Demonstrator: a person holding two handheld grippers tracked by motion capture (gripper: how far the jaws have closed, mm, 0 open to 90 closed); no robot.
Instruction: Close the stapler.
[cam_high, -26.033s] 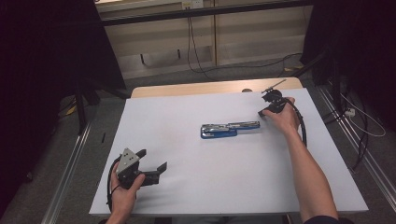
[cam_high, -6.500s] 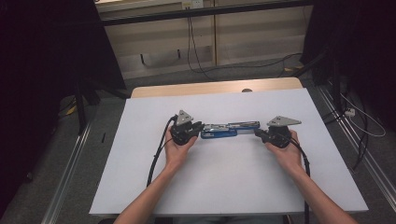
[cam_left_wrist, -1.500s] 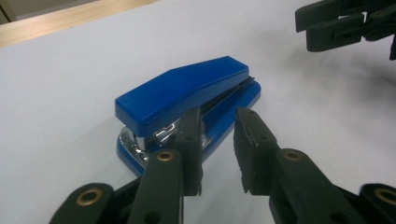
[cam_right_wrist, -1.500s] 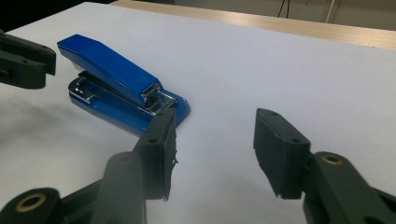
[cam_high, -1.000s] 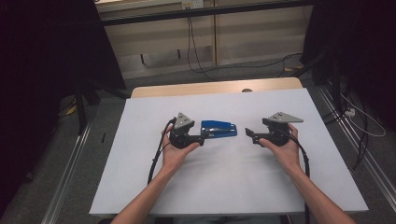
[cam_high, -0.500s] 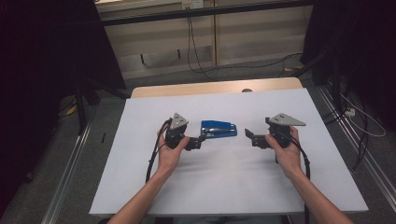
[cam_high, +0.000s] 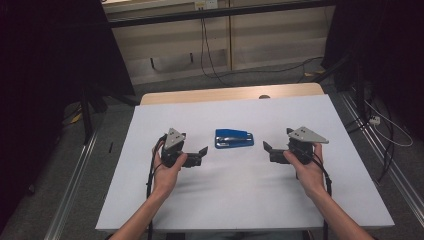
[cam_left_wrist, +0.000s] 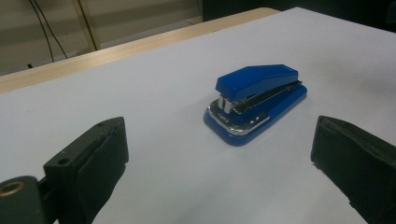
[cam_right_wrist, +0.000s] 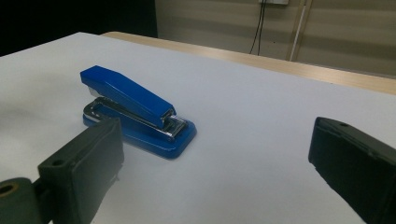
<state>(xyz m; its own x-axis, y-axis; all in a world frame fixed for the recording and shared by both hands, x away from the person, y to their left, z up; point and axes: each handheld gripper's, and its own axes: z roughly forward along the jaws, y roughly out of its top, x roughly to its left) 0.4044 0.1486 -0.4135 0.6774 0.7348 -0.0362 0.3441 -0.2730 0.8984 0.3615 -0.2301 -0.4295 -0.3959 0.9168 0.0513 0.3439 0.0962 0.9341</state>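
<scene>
A blue stapler (cam_high: 234, 138) lies folded closed on the white table (cam_high: 225, 200), a little beyond the midpoint between my two hands. My left gripper (cam_high: 201, 156) is to its left and nearer me, pointing right toward it. Its jaws have just been opening and stand open with nothing between them. In the left gripper view the stapler (cam_left_wrist: 257, 102) sits ahead of the gripper (cam_left_wrist: 219, 140), apart from both pads. My right gripper (cam_high: 268, 152) is to the stapler's right, pointing left; its jaws have likewise just been opening and hold nothing. The right gripper view has the stapler (cam_right_wrist: 135, 109) ahead at left of the gripper (cam_right_wrist: 217, 140).
A bare wooden strip (cam_high: 230, 94) runs along the table's far edge. Black cables (cam_high: 150, 175) trail from the grippers back along my forearms. Metal rails (cam_high: 75, 200) flank the table on the floor, with loose cables (cam_high: 385, 135) at the right.
Both grippers have drawn away from the stapler, the left one to the left and the right one to the right. The stapler, spread out long several seconds ago, lies folded and still.
</scene>
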